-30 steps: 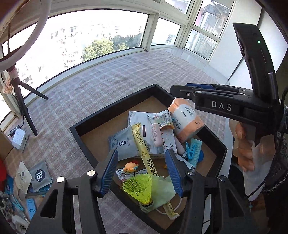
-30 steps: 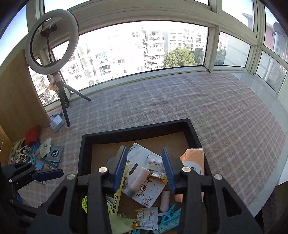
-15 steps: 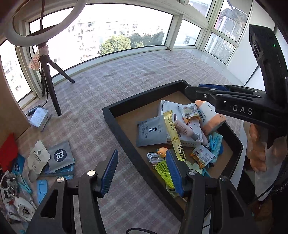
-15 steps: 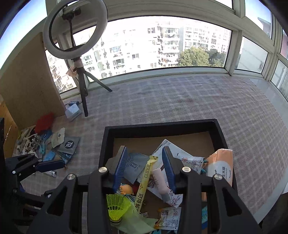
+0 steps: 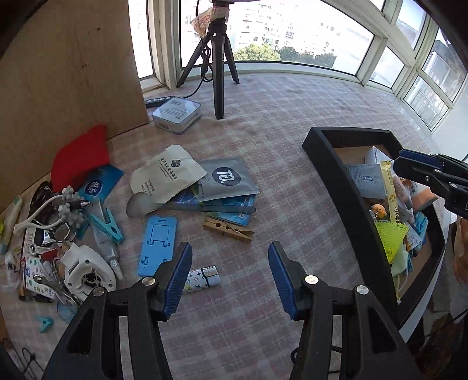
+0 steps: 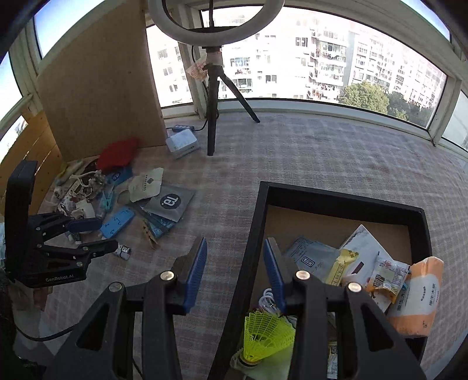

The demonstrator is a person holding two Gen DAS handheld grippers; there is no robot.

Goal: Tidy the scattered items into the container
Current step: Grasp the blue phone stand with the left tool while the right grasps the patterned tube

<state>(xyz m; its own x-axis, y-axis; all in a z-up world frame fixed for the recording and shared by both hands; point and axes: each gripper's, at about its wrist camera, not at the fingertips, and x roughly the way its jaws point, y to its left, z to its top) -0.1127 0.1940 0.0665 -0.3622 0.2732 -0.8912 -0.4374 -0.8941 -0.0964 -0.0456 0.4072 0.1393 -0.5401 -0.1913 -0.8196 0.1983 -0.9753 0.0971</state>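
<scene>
**Both grippers empty, left over the scattered pile, right at the tray's edge**

The left gripper (image 5: 230, 274) hangs with its 2 blue-padded fingers (image 5: 179, 277) spread wide and nothing between them, above the checked cloth (image 5: 292, 111) near the loose items. Just beside its left finger lies a small patterned tube (image 5: 203, 279), and next to that a blue phone stand (image 5: 157, 245). Further ahead sits a wooden clothespin (image 5: 228, 229), touching the edge of a stack of flat packets topped by a grey sachet (image 5: 226, 181) and a cream paper pouch (image 5: 165, 178). A teal clip (image 5: 106, 223), a white plastic part (image 5: 87, 273) and a tangle of small bits lie to the left, with a red cloth (image 5: 80, 155) against the brown board (image 5: 67, 73) behind them.

The right gripper (image 6: 234, 270) is likewise released and empty, its fingers straddling the near wall of the black tray (image 6: 257, 233): the left finger is over the cloth, the right one over the tray's inside. The tray holds a yellow-green shuttlecock (image 6: 267, 333), a grey packet (image 6: 311, 258), a yellow sachet (image 6: 340, 264), a snack packet (image 6: 386, 276), an orange tissue pack (image 6: 421, 295) and a white cable (image 6: 267, 301). From the right wrist view, the pile lies well apart from the tray, to its left.

A tripod (image 6: 212, 96) bearing a ring light (image 6: 216, 22) stands by the windows, with a small white box (image 6: 182, 141) at its foot.
</scene>
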